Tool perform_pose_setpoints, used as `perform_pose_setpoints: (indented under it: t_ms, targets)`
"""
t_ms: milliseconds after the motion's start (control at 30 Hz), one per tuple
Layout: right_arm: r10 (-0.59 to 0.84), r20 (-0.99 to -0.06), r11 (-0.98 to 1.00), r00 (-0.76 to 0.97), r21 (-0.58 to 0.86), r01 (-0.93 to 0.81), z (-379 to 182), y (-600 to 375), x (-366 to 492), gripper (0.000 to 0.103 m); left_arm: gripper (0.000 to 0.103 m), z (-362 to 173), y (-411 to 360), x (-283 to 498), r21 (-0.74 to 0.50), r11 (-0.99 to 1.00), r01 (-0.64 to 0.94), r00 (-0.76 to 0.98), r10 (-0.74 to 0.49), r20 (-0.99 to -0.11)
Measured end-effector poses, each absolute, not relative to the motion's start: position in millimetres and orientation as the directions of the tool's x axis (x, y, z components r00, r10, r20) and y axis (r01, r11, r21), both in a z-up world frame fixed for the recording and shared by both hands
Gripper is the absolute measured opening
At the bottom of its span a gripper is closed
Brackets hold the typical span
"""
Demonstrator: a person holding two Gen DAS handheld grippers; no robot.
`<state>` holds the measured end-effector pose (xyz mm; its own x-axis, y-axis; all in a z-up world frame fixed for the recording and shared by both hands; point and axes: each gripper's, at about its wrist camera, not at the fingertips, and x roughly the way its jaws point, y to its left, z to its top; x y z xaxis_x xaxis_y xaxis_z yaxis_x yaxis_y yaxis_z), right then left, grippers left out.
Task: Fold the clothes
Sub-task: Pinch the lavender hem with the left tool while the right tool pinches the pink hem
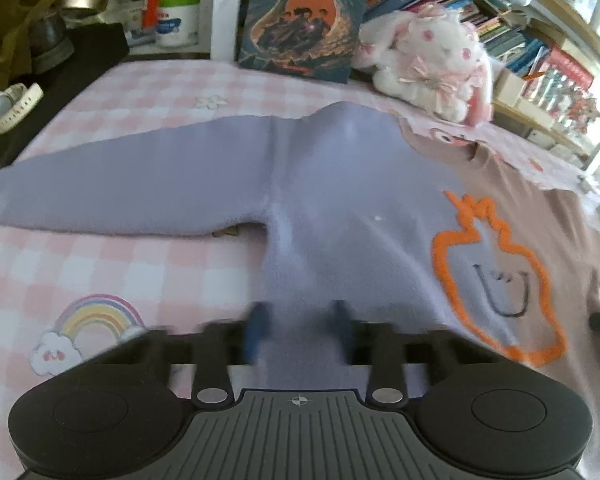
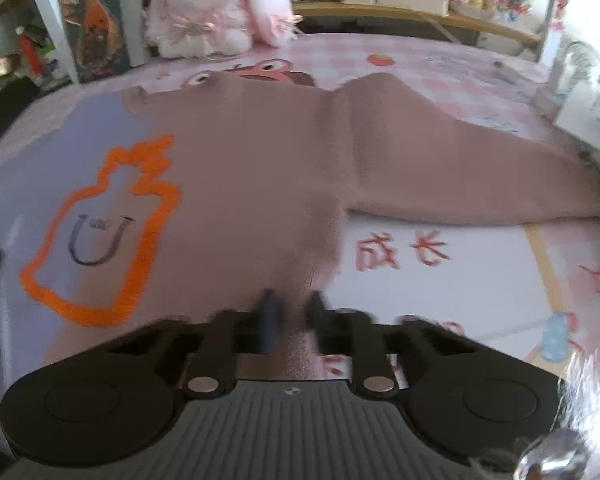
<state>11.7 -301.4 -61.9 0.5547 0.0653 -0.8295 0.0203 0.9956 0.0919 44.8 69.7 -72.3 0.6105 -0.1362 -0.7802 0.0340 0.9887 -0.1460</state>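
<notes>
A two-tone sweater lies spread on the bed, its left half lilac and its right half dusty pink, with an orange outlined figure on the chest. Its lilac sleeve stretches left and its pink sleeve stretches right. My left gripper is over the lilac hem, with fabric between its blurred fingers. My right gripper is over the pink hem near the side edge, fingers close together with fabric between them. Both are motion-blurred.
The sweater lies on a pink checked sheet with a rainbow print. A white plush rabbit and a dark book stand at the back. Bookshelves line the right, and a cluttered dark table the left.
</notes>
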Motion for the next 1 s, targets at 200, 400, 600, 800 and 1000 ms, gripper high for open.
perform_pose_setpoints:
  t_ms: [200,400,600,800,1000]
  targets:
    - [0.014,-0.784,0.999,0.621,0.040,0.027,-68,-295,44,0.010,0.004,-75,83,62,-0.162,0.986,-0.032,0.643,-0.103,-0.759]
    - [-0.002,-0.783,0.998,0.622,0.038,0.051,-68,-299,65,0.015,0.011,-73,74,72,-0.102,0.994,0.037,0.645,-0.102,-0.757]
    - [0.033,-0.816,0.998,0.577,0.057,0.025,-66,-302,20,0.038,0.018,-74,90,50,-0.174,0.982,0.069,0.621,-0.179,-0.763]
    - [0.045,-0.810,0.984,0.585,0.136,0.111,-66,-306,-20,0.013,0.004,-78,97,50,-0.206,0.977,0.056,0.641,-0.194,-0.743]
    - [0.031,-0.802,0.983,0.596,0.134,0.129,-65,-287,-30,0.011,0.004,-75,99,55,-0.153,0.983,0.101,0.647,-0.182,-0.741]
